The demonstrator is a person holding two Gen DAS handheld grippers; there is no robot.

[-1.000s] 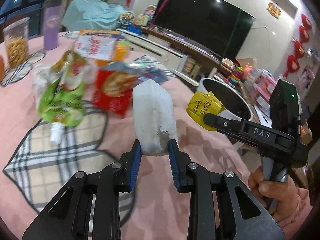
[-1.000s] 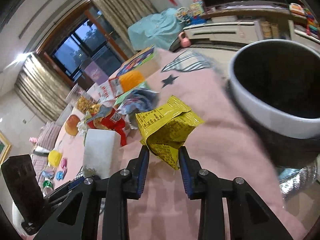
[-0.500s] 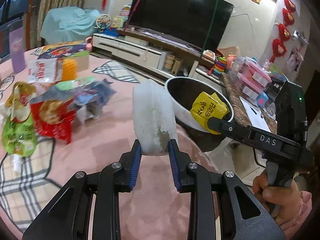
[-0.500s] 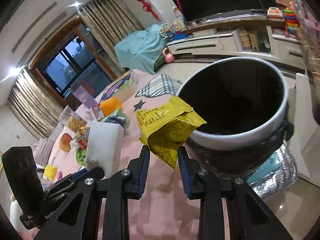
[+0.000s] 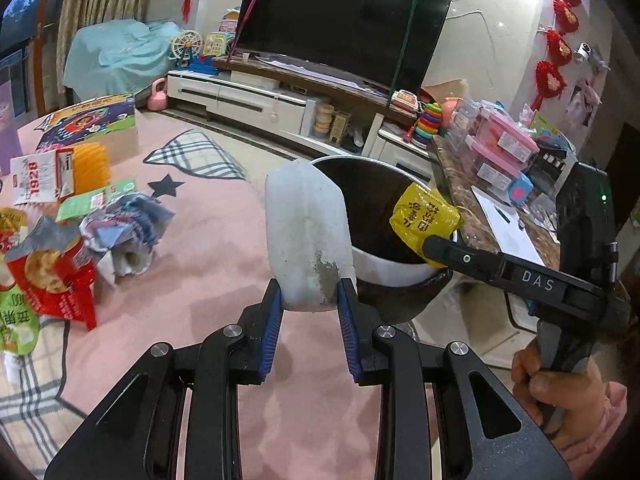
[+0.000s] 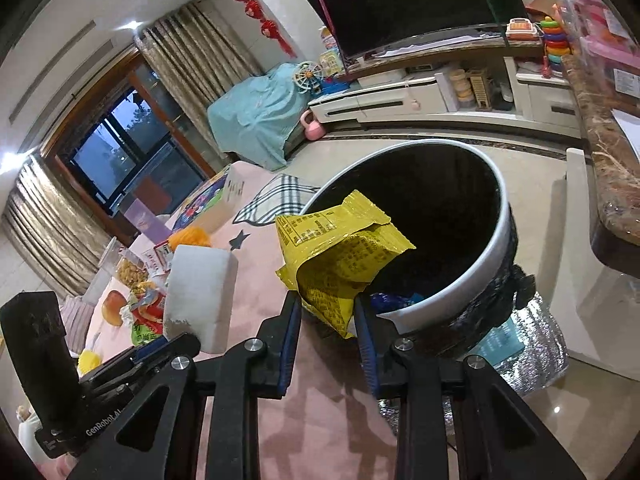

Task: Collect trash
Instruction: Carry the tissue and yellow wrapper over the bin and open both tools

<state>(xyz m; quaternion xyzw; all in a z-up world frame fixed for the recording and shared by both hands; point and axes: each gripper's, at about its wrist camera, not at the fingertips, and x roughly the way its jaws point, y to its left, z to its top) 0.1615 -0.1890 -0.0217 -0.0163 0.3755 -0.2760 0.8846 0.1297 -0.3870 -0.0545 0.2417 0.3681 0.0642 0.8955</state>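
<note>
My left gripper (image 5: 310, 300) is shut on a white, dirt-stained wrapper (image 5: 306, 236), held upright above the pink tablecloth just left of the bin. My right gripper (image 6: 327, 312) is shut on a crumpled yellow packet (image 6: 340, 256), which hangs over the near rim of the white round bin (image 6: 476, 280) with its black liner. From the left wrist view the yellow packet (image 5: 424, 216) sits over the bin (image 5: 384, 270), carried by the right gripper (image 5: 434, 248). The white wrapper (image 6: 198, 284) shows at left in the right wrist view.
More wrappers lie on the pink tablecloth (image 5: 208, 264): a red snack bag (image 5: 48, 280), a crumpled bluish pack (image 5: 128, 228), a green pouch (image 5: 16, 316) and a colourful box (image 5: 88, 120). A marble counter (image 6: 608, 168) stands right of the bin. TV unit (image 5: 280, 108) behind.
Both grippers have carried their wrappers across the table toward the bin; the bin has grown larger and the yellow packet now hangs over its rim. Both grips are unchanged.
</note>
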